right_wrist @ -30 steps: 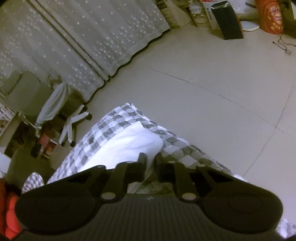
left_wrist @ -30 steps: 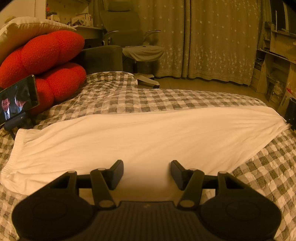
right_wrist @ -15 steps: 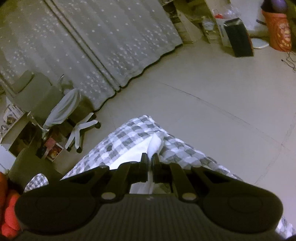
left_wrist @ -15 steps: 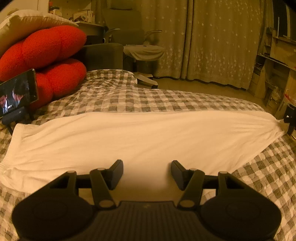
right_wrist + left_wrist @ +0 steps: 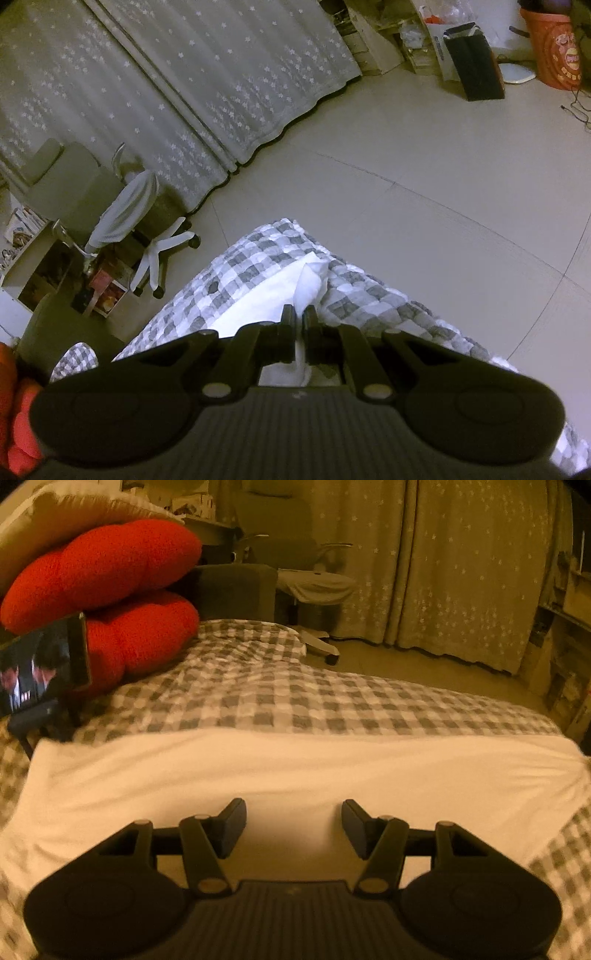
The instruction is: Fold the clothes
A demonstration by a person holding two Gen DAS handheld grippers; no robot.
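Right claw now pinching smooth white garment

You see a red cushion at ten o'clock, a phone playing video beside it, and an office chair at twelve o'clock.

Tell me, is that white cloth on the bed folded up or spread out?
Spread out. The white cloth lies as one long flat band across the checked bedcover, with one end pinched in the right tongs.
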